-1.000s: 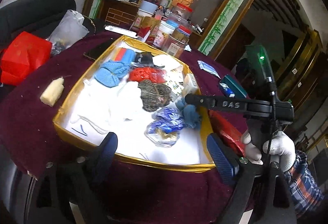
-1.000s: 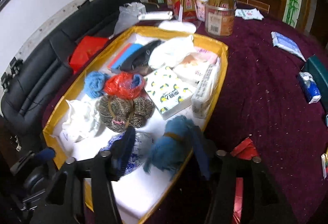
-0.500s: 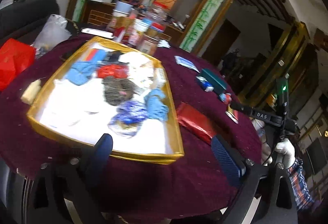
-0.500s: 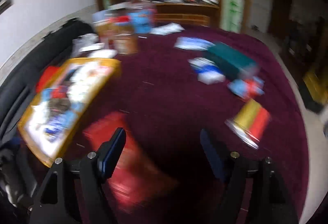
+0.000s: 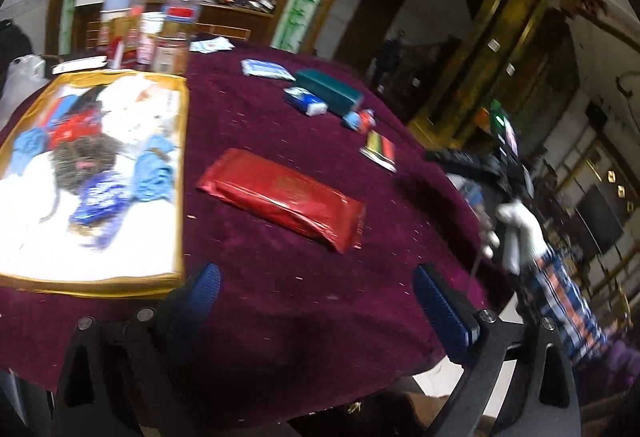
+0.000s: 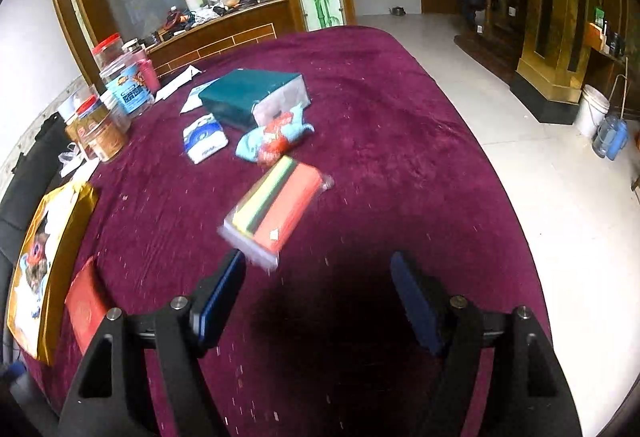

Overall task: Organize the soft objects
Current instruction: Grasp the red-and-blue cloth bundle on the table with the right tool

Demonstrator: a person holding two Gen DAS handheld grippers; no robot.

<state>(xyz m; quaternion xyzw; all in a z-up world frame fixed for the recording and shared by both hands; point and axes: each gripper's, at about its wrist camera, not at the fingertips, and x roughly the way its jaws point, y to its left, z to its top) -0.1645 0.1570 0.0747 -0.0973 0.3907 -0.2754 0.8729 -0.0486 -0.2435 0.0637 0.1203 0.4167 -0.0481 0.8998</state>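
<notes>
The left gripper (image 5: 316, 301) stands released over the maroon-covered worktop (image 5: 280, 317), its blue pads wide apart with only cloth between them. Ahead of it lies a red foil packet (image 5: 282, 199), flat on the cloth and apart from the gold-rimmed tray (image 5: 182, 165) to its left. In the tray the soft things lie heaped: a light blue knitted piece (image 5: 154, 173), a brown woven bundle (image 5: 82, 161), a blue-and-white patterned piece (image 5: 100, 197) and something red (image 5: 76, 125); blur smears them, and the tray's left part is cut off by the picture's edge. The right gripper (image 6: 318, 295) is also released and empty, its pads apart above a dark shadow on the cloth. Just beyond its left pad (image 6: 220, 295) lies a wrapped pack with red, yellow and green stripes (image 6: 276, 213), smeared by motion; whether pad and wrapper touch cannot be told. Farther on are a crumpled light blue and red soft item (image 6: 274, 139), a blue-and-white tissue pack (image 6: 204, 139) and a dark green box (image 6: 250, 97), close together. Jars (image 6: 116, 97) stand at the worktop's far left edge. In the left view the right hand in a white glove (image 5: 520, 233) and a plaid sleeve (image 5: 560, 301) show at the right, badly blurred.
</notes>
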